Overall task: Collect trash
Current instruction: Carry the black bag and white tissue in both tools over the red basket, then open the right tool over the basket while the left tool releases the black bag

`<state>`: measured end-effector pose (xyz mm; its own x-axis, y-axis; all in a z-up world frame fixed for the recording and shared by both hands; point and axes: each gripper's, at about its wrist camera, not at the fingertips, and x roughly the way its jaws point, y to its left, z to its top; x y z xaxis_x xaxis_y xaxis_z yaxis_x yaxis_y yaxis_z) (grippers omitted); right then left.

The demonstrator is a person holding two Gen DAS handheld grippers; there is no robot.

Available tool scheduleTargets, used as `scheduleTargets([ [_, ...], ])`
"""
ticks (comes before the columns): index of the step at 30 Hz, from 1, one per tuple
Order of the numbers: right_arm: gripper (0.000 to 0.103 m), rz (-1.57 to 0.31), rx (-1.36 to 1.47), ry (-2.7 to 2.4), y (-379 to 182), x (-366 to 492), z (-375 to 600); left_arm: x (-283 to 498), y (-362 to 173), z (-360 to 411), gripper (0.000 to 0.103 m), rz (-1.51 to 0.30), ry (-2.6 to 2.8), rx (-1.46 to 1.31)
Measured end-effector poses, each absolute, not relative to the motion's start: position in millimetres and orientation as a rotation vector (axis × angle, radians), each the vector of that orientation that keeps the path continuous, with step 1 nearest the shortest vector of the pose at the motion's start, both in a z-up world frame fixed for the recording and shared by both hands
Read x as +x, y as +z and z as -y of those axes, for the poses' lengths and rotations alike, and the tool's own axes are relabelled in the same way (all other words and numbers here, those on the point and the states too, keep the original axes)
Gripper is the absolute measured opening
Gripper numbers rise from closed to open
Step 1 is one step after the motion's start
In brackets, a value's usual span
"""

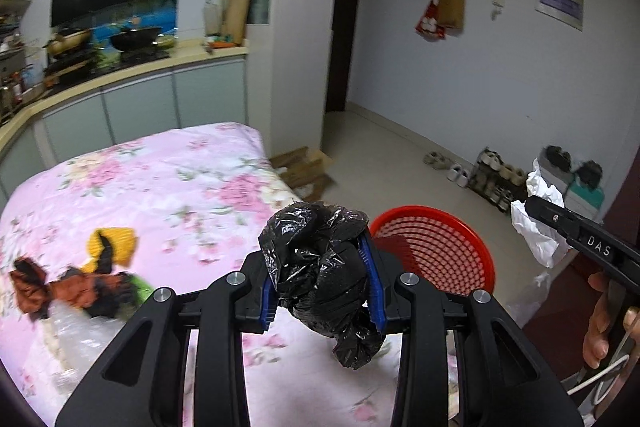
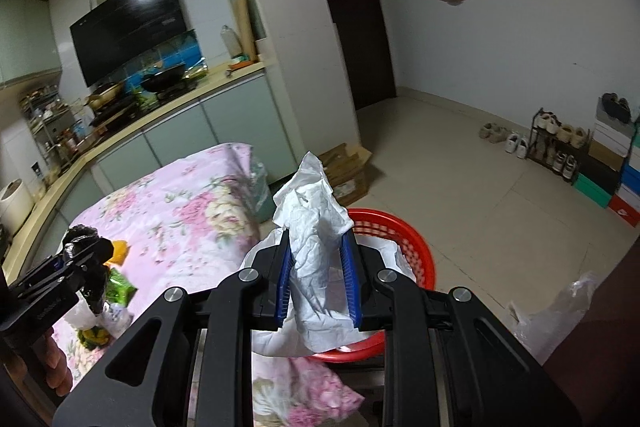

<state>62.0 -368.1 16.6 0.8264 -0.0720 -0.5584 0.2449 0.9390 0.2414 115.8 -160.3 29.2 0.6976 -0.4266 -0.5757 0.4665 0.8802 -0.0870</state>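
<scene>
Clenching a crumpled black bag (image 1: 320, 267), left tool (image 1: 322, 277) hangs beside the red basket (image 1: 460, 247)'s left rim, while right tool (image 2: 316, 279), gripping white paper (image 2: 316, 247), sits directly over it, nearer.

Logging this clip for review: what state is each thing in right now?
Left tongs: shut on black plastic bag.
Right tongs: shut on white paper.
Red basket: upright, beside the bed.
Wrappers: lying on the floral bedspread.
</scene>
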Motion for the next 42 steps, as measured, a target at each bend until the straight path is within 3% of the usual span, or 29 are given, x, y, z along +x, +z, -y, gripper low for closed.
scheduleTargets([
  [30,0.023,-0.754,0.380,-0.299,-52.3,112.9,426.9,185.9,-64.0,301.0,0.035,-0.910,-0.783,0.114],
  [34,0.026,-0.779,0.396,-0.286,-59.3,117.6,431.1,188.1,-77.6,307.4,0.055,-0.939,-0.787,0.126],
  [35,0.033,-0.782,0.403,-0.283,-60.6,117.9,432.3,188.3,-79.3,307.7,0.062,-0.943,-0.786,0.126],
  [36,0.039,-0.782,0.418,-0.282,-62.1,117.5,433.8,188.4,-80.6,308.7,0.065,-0.943,-0.784,0.125],
  [42,0.048,-0.786,0.450,-0.262,-64.6,115.9,436.4,188.5,-78.8,303.5,0.075,-0.937,-0.767,0.122],
])
